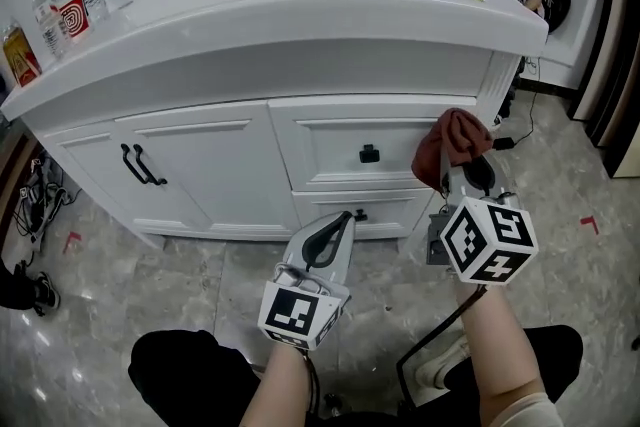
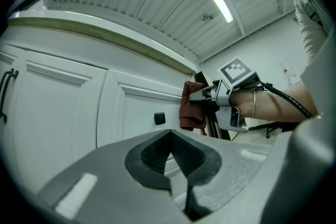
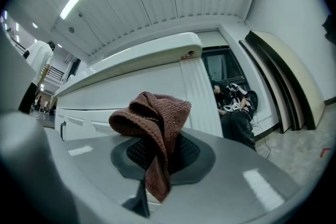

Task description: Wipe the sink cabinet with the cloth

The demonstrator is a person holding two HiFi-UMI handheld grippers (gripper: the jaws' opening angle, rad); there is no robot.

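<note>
Pressure and coverage matter most for this step, judging by how things lie. The right gripper [image 3: 157, 157] has its jaws closed on a cloth [image 3: 152, 118], which stands bunched above the jaws with one tail hanging down between them. The cloth is at the right end of the sink cabinet [image 1: 230, 155], level with the upper drawer [image 1: 340, 140] and beside the fluted corner post [image 1: 498, 80]; whether it touches the front cannot be told. To wipe well, the person would likely press the bunched part flat against the panel and sweep in overlapping passes, working round the drawer knob [image 1: 369, 153] so the jaws do not scrape the paint. The cloth is reddish-brown, knitted, soft and crumpled. The left gripper [image 1: 343, 220] has its jaws together on nothing, low before the lower drawer [image 1: 395, 212].
</note>
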